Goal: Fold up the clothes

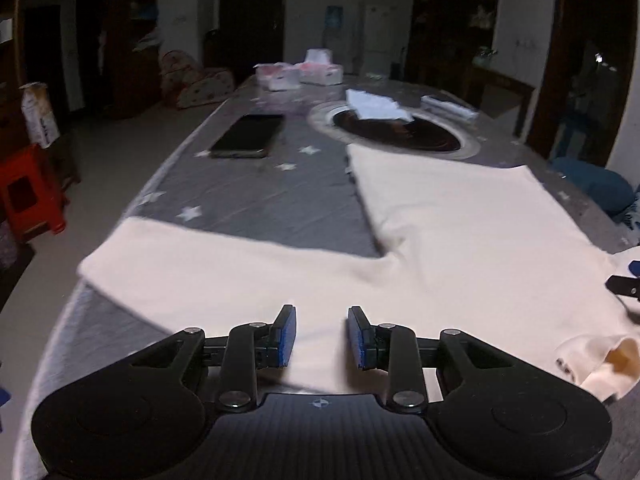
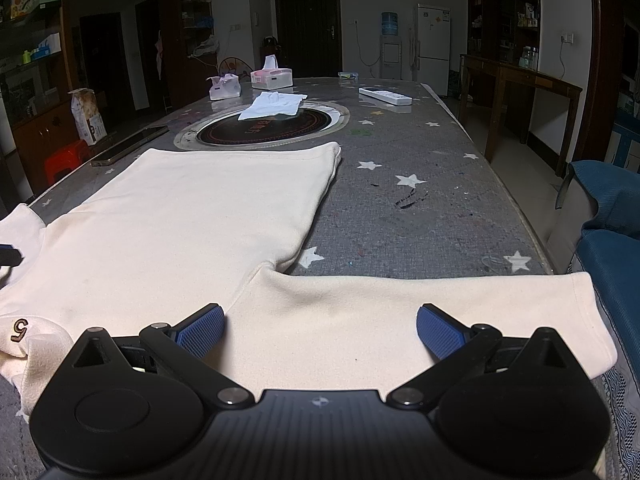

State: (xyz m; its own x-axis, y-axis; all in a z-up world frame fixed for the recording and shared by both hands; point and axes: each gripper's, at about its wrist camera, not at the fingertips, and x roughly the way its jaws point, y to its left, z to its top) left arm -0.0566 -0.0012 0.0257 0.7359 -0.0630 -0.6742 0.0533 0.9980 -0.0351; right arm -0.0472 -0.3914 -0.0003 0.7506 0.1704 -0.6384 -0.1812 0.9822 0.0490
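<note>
A cream long-sleeved top [image 2: 192,216] lies spread flat on the grey star-patterned tabletop [image 2: 420,200], its body running up the middle of both frames toward the round dark inset [image 2: 266,126] set in the tabletop. In the right wrist view one sleeve [image 2: 420,304] stretches across the lower right of the frame to the tabletop's edge, beside a blue cushion [image 2: 612,216]. In the left wrist view the other sleeve [image 1: 200,264] reaches toward the left of the frame.

The left claw [image 1: 322,338] hovers low over the cloth near the shoulder, its blue pads [image 1: 287,336] parted by a modest gap with nothing between them; whether they touch the fabric is hard to judge from this blurred view. The right claw [image 2: 320,330] is spread wide over the base of the sleeve, also holding nothing.

At the lower left of the right wrist view the collar area shows an embroidered mark [image 2: 20,329] (it reads like a 5 or a 6).

Farther up the tabletop lie a dark phone [image 1: 248,136], a white cloth [image 2: 274,106] resting partly on the round inset, a white remote control [image 2: 385,96] and two tissue boxes [image 2: 272,76]. A red stool [image 1: 30,192] stands on the floor at the left edge of the left wrist view.
</note>
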